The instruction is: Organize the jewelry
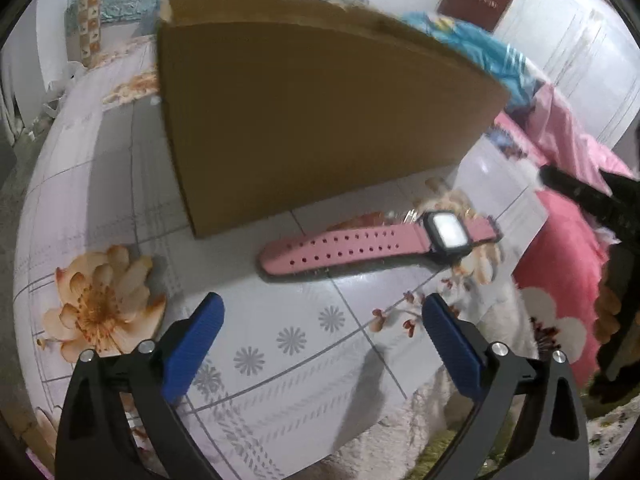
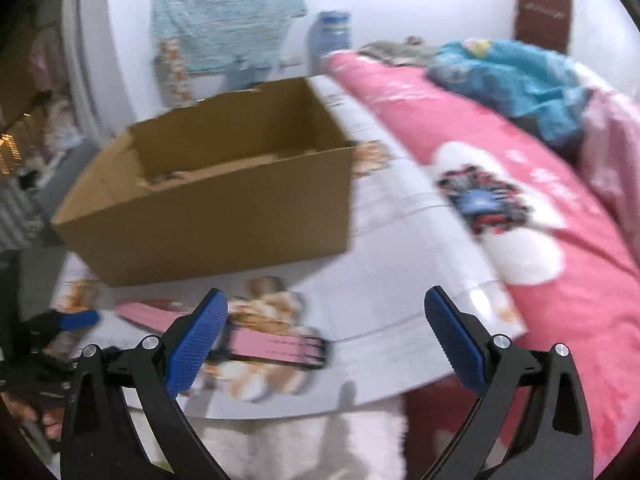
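Note:
A pink watch (image 1: 372, 242) with a black square case lies flat on the floral tablecloth (image 1: 280, 340), just in front of an open cardboard box (image 1: 312, 120). My left gripper (image 1: 322, 320) is open and empty, hovering a little short of the watch. In the right wrist view the watch (image 2: 276, 346) lies behind my left finger, and the box (image 2: 224, 184) stands beyond it with scraps of cardboard inside. My right gripper (image 2: 326, 316) is open and empty above the cloth. The left gripper's blue tip (image 2: 78, 319) shows at the left edge.
A pink quilt with white flowers (image 2: 540, 240) lies to the right of the cloth, with a blue garment (image 2: 512, 80) on it. The cloth's front edge drops off onto a white fluffy cover (image 2: 320, 440). A white wall stands behind the box.

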Motion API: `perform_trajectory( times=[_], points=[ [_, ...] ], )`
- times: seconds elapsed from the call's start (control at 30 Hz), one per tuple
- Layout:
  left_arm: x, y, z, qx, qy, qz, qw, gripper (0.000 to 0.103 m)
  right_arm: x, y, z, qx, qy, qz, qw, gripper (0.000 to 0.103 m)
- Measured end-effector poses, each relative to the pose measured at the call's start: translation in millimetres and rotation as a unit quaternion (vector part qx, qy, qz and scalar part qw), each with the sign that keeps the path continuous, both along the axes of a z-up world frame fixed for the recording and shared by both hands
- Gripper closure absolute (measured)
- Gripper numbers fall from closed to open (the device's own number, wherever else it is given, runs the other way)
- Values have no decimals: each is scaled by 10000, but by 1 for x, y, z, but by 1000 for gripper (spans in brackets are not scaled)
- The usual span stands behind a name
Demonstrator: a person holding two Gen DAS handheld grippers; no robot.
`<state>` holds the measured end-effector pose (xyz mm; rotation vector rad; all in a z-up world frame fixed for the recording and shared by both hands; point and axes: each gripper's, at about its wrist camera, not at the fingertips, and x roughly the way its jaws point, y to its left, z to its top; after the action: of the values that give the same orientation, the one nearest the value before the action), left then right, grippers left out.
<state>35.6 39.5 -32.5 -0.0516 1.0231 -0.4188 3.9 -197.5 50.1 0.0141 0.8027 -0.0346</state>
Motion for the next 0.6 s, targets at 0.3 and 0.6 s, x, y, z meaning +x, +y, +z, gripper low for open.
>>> perform_trajectory(
  times=[0.3,0.6],
  points=[
    [-4,-34,-9,1043,-397,-226,9935,5,-21,-17,8,-676,-1013,-122,9925,8],
    [-3,-40,-8,1137,-409,50,9927,5,-32,-25,-6,-360,-996,609,9925,8]
  ],
)
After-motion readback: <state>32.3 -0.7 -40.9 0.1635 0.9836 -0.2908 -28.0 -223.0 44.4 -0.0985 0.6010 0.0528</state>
